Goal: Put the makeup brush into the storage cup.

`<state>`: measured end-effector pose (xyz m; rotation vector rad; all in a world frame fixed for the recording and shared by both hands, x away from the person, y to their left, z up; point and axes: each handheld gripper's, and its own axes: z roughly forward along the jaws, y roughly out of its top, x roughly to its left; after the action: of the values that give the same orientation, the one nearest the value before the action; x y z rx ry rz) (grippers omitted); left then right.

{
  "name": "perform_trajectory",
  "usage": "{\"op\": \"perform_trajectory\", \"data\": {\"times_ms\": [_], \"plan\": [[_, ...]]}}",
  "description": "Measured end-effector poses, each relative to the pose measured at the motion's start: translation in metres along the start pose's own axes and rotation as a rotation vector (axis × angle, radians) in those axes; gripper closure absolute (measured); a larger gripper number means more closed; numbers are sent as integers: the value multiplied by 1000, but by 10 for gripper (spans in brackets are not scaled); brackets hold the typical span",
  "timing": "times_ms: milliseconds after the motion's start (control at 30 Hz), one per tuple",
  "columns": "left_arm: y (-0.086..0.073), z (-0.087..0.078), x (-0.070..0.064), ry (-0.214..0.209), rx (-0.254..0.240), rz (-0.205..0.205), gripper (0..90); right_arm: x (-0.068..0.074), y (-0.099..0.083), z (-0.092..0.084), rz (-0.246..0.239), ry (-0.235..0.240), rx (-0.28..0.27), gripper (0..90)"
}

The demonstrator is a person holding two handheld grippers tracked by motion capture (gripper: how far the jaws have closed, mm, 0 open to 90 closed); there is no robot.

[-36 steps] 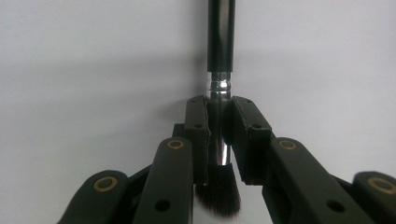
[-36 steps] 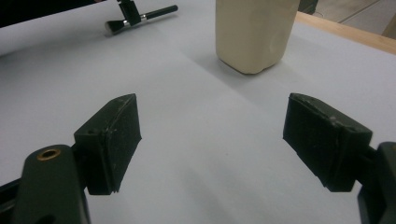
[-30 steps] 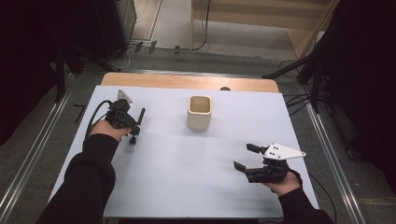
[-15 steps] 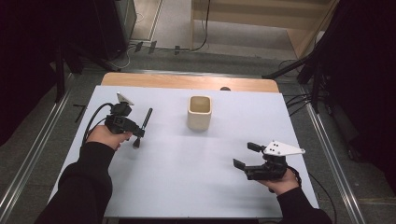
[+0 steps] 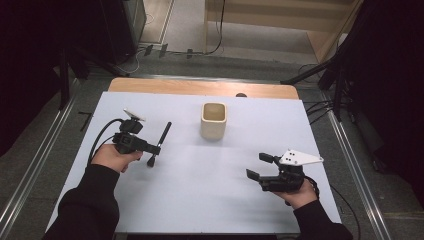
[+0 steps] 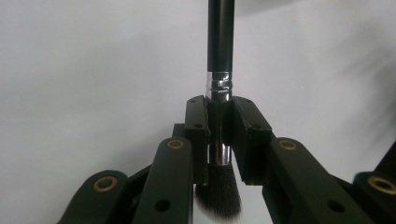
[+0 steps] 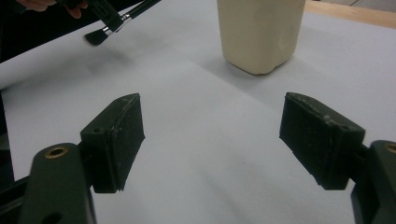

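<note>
A black-handled makeup brush (image 5: 163,134) with a silver ferrule hangs just above the table at the left, bristles toward me. My left gripper (image 5: 155,149) is shut on the brush (image 6: 220,46) at its ferrule, and the left gripper (image 6: 219,135) view has the dark bristles below the pads. A cream cup (image 5: 213,120) stands upright at the table's far middle, to the right of the brush. My right gripper (image 5: 256,165) rests near the front right, its jaws wide apart. The right gripper (image 7: 212,140) has just been closing a little, with nothing between its pads; the cup (image 7: 259,32) stands ahead of it.
A pale sheet covers the table (image 5: 200,195), with a wooden strip (image 5: 200,88) along its far edge. Cables and dark stands lie on the floor beyond. Metal rails run along both sides of the table.
My left hand has carried the brush to the right, toward the cup. The right hand has stayed where it was.
</note>
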<state>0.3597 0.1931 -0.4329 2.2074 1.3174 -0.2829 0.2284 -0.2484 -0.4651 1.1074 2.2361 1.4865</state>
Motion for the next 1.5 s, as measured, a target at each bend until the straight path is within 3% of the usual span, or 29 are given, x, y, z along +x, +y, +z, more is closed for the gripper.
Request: {"op": "perform_trajectory", "data": {"times_ms": [367,567,700,833,1000,1167,1500], "plan": [[-11,7,-16,-55,1,49,776,1,1,1,-8,19,15,274],[-15,10,-28,-66,33,111,775,4,1,3,-28,42,32,274],[-18,12,-38,-71,56,160,776,7,0,5,-82,55,47,269],[-18,15,-47,-80,74,195,776,9,0,8,-92,60,57,273],[-15,21,-55,-82,90,218,776,9,-1,10,-87,92,80,295],[-14,25,-63,-79,121,268,776,9,0,15,-87,109,91,285],[-7,26,-73,-54,208,345,776,17,17,23,-131,144,116,215]]}}
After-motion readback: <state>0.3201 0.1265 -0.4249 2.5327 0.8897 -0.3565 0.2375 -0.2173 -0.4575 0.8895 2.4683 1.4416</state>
